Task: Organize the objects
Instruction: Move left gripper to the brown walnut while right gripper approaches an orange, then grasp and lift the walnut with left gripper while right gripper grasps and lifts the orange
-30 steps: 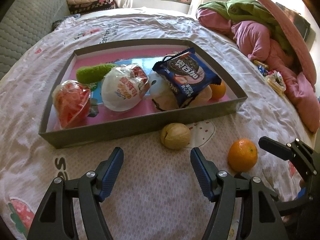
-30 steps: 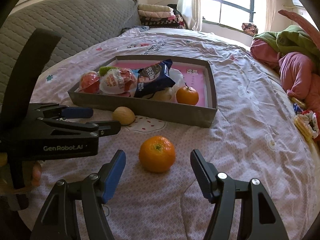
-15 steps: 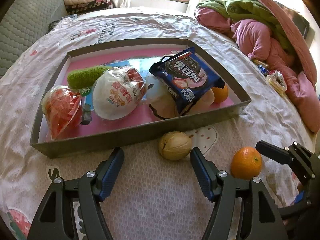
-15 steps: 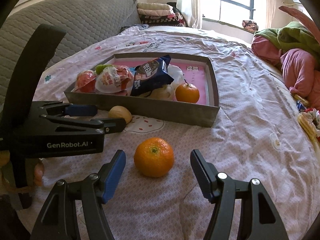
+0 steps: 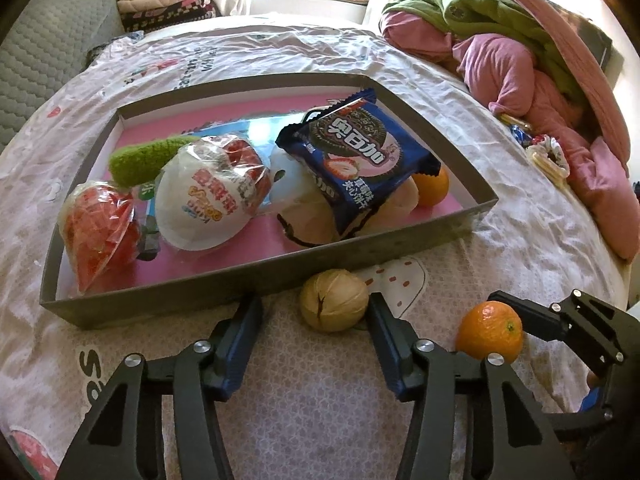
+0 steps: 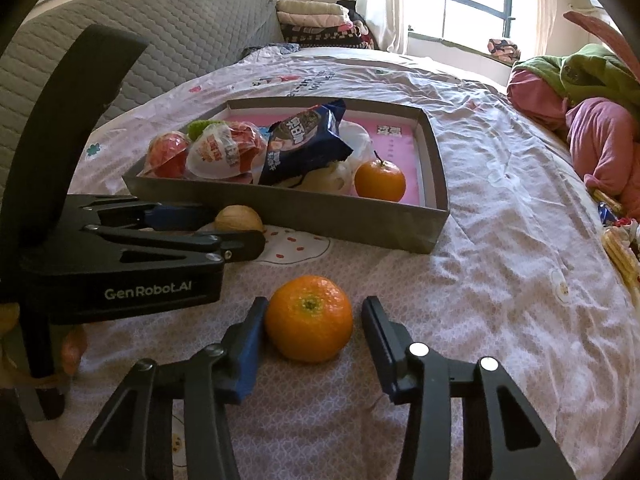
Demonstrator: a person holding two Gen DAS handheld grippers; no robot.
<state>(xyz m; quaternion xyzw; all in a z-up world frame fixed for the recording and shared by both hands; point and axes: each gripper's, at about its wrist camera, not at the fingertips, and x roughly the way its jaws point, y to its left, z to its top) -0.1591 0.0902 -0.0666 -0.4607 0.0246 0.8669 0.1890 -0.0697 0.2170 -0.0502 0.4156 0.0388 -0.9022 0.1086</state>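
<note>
At the bottom centre of each wrist view, a fruit is lying on the bed between closing fingers: the walnut [image 5: 334, 300] is sitting in the left gripper [image 5: 314, 312], touching only its right finger, while the loose orange [image 6: 309, 318] is sitting in the half-open right gripper [image 6: 314, 318], not yet squeezed. Two oranges and one walnut are showing, the second orange [image 6: 380, 180] resting in the box [image 6: 304, 214].

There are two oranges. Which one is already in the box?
The orange with the little stem, in the box's near corner beside the blue cookie bag. The other orange lies on the bedsheet between the right gripper's fingers.
</note>
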